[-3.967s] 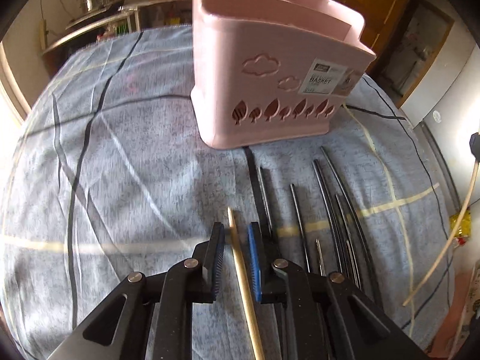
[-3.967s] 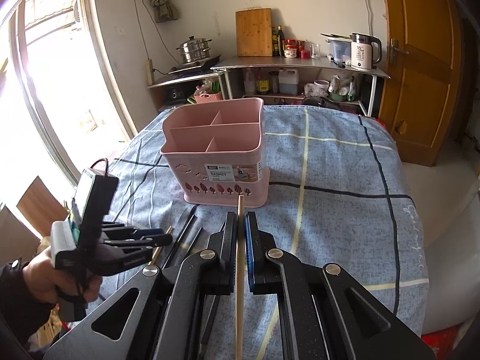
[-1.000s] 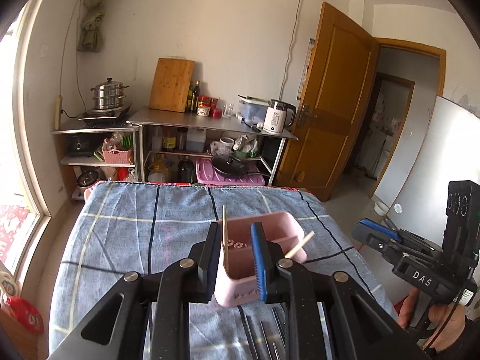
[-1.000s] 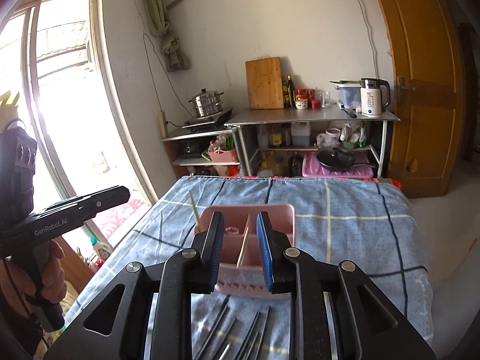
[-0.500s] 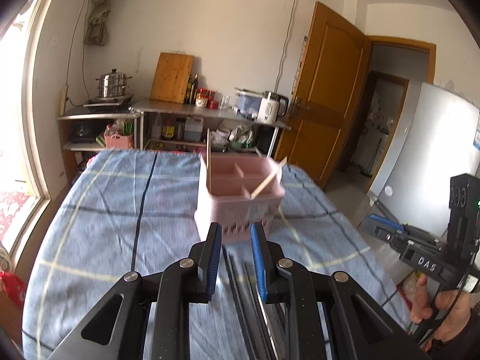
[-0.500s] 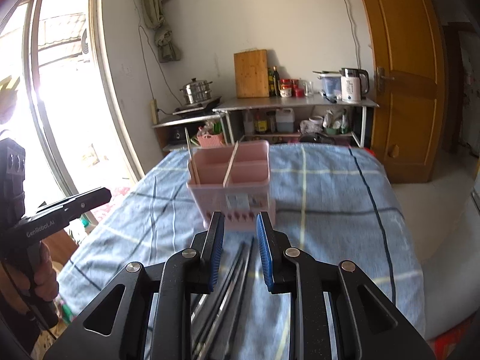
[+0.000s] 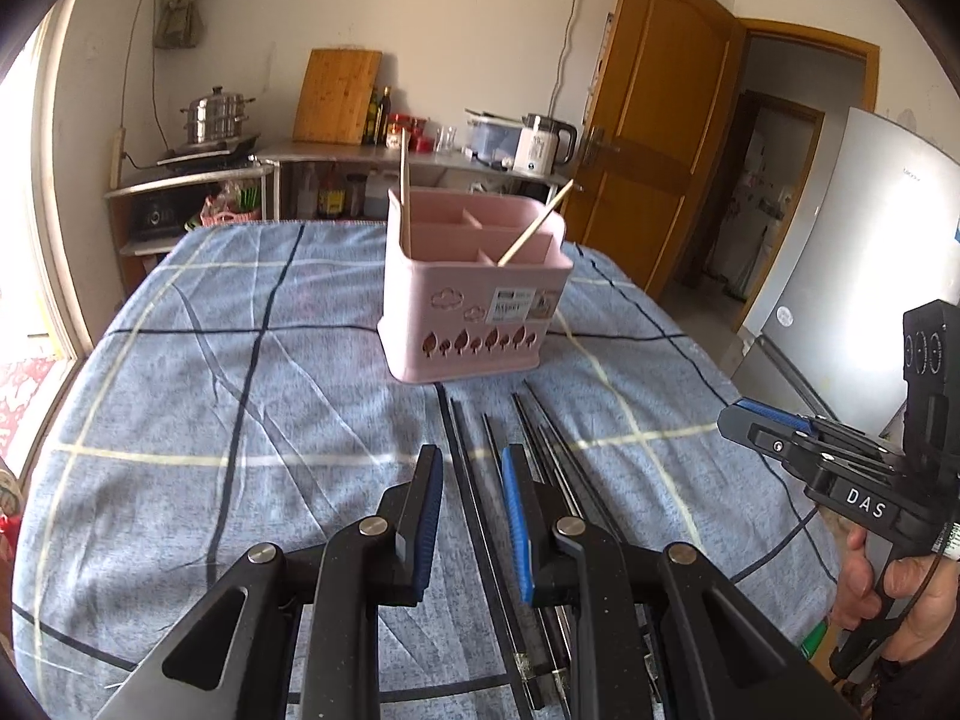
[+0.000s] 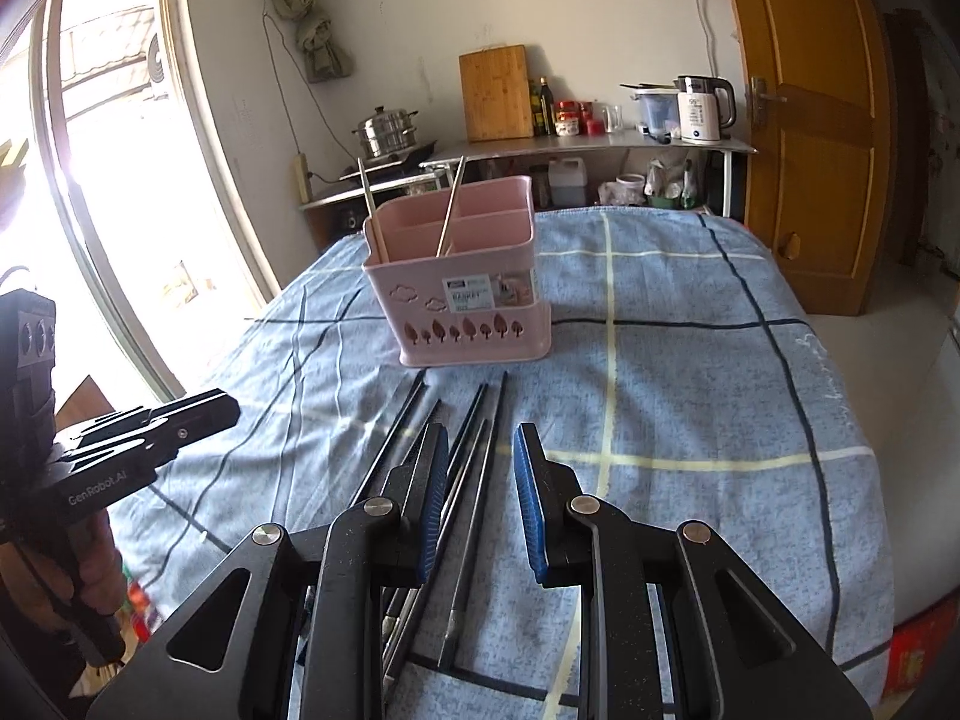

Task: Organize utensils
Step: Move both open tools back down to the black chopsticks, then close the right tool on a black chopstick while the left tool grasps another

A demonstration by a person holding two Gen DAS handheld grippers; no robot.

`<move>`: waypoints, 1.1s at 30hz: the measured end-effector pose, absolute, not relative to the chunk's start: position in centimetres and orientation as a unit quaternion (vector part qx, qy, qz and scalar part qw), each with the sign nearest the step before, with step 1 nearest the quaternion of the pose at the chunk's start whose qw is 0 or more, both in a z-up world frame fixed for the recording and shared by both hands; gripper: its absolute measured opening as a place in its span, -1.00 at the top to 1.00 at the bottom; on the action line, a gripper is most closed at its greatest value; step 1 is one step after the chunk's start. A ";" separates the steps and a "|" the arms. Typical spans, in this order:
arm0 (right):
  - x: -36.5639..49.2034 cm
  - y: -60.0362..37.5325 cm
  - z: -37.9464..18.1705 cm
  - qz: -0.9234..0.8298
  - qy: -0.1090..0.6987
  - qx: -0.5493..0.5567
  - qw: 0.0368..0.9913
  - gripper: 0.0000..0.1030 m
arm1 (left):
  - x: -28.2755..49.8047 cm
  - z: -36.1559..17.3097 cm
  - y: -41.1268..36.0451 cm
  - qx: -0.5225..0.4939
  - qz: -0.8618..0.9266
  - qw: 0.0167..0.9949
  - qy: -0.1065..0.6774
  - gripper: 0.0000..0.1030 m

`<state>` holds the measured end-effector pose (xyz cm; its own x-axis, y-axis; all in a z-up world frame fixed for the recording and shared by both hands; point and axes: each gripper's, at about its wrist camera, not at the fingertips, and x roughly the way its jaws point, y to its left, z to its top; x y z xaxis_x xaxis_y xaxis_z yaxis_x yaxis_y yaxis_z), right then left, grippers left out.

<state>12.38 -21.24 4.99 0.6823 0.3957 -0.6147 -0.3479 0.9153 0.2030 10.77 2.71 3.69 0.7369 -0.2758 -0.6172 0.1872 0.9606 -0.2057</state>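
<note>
A pink divided utensil basket [image 7: 474,312] [image 8: 462,294] stands on the blue checked tablecloth [image 7: 210,372]. Two wooden chopsticks stand in it: one upright at the left [image 7: 404,204] [image 8: 371,213], one leaning in the middle compartment [image 7: 534,225] [image 8: 451,210]. Several black chopsticks [image 7: 480,480] [image 8: 468,456] lie on the cloth in front of the basket. My left gripper [image 7: 471,468] is open and empty above them. My right gripper [image 8: 480,450] is open and empty above them too. Each gripper shows at the edge of the other's view.
A metal shelf [image 8: 588,147] with a kettle, bottles, cutting board and steamer pot stands behind the table. A wooden door [image 7: 648,138] is at the right, a bright window [image 8: 114,192] at the left. The table edge [image 8: 864,480] drops off on the right.
Both grippers let go of their wooden chopsticks into the basket, then drew back and came down low over the black chopsticks on the cloth.
</note>
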 end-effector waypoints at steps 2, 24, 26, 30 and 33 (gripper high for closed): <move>12.8 -20.9 4.5 0.204 0.350 0.031 0.914 0.54 | 11.5 3.0 2.4 -0.063 -0.125 0.925 0.353 0.61; 23.0 -16.7 -1.8 0.196 0.441 -0.004 0.876 0.71 | 23.5 -3.9 0.1 -0.054 -0.134 0.883 0.446 0.61; 23.6 -16.3 -2.3 0.197 0.447 -0.006 0.873 0.73 | 24.0 -4.3 0.1 -0.055 -0.131 0.882 0.450 0.61; 24.8 -15.7 -3.3 0.195 0.457 -0.011 0.868 0.76 | 24.5 -4.9 -0.1 -0.056 -0.132 0.879 0.455 0.61; 25.2 -15.4 -3.9 0.195 0.462 -0.014 0.865 0.78 | 24.6 -5.2 -0.5 -0.049 -0.133 0.881 0.451 0.61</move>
<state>25.24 -15.42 -3.90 0.4963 0.3243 -0.8053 -0.3509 0.9234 0.1556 24.57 -0.54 -5.17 0.5579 -0.2776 -0.7821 0.1898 0.9601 -0.2054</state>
